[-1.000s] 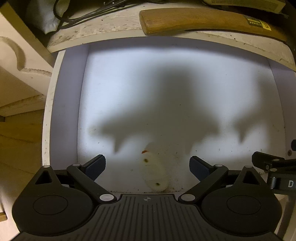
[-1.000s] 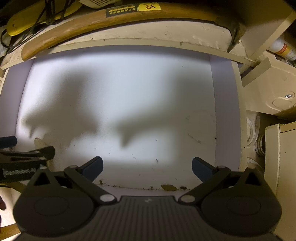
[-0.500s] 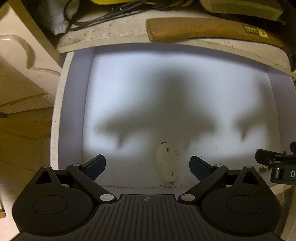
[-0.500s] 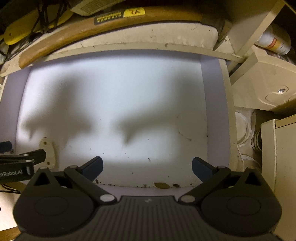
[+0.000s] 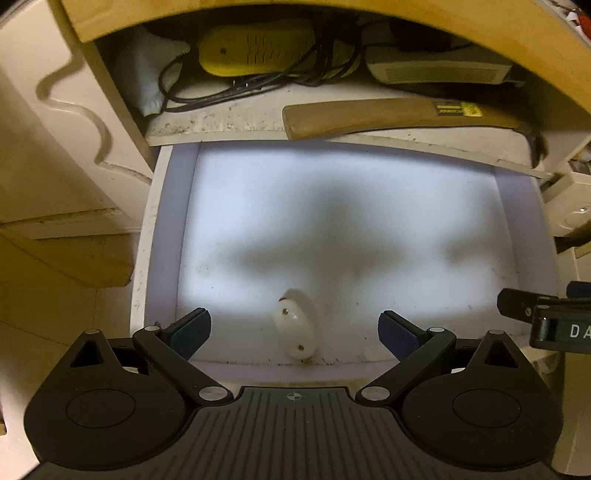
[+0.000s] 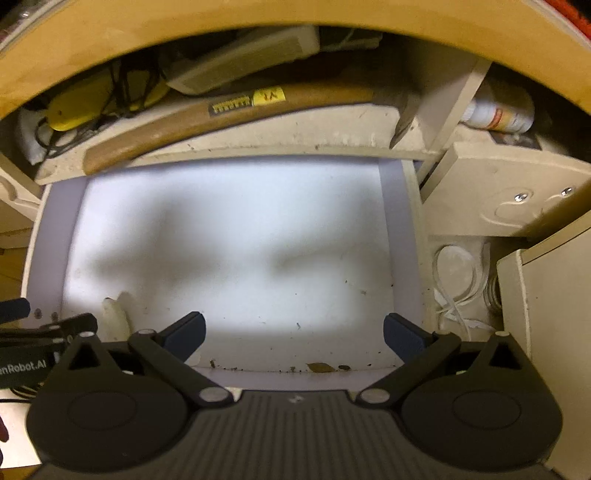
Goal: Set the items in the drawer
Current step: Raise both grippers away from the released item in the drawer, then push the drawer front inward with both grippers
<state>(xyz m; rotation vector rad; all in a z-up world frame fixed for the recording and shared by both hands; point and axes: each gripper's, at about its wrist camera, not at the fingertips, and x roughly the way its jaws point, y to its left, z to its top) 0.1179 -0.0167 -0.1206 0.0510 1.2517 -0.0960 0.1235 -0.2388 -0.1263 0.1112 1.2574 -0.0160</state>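
Note:
An open white drawer [image 5: 162,236] fills both views, also seen in the right wrist view [image 6: 400,236]. A small white oval item [image 5: 295,328] with two small screw dots lies on the drawer floor near its front edge; it shows at the left in the right wrist view [image 6: 112,314]. My left gripper [image 5: 294,330] is open and empty, above the drawer's front with the item between its fingers' line of sight. My right gripper [image 6: 294,332] is open and empty, over the drawer's right half.
Above the drawer, a shelf holds a wooden hammer handle [image 5: 388,114], a yellow device [image 5: 255,48] with black cables and a beige box [image 5: 436,70]. A wooden tabletop edge [image 6: 258,14] arches overhead. To the right are cabinet parts [image 6: 509,199] and a white bottle [image 6: 498,110].
Both grippers have pulled back and up from the drawer, so more of the shelf and the tabletop edge shows. The white item lies in the drawer, apart from the left gripper.

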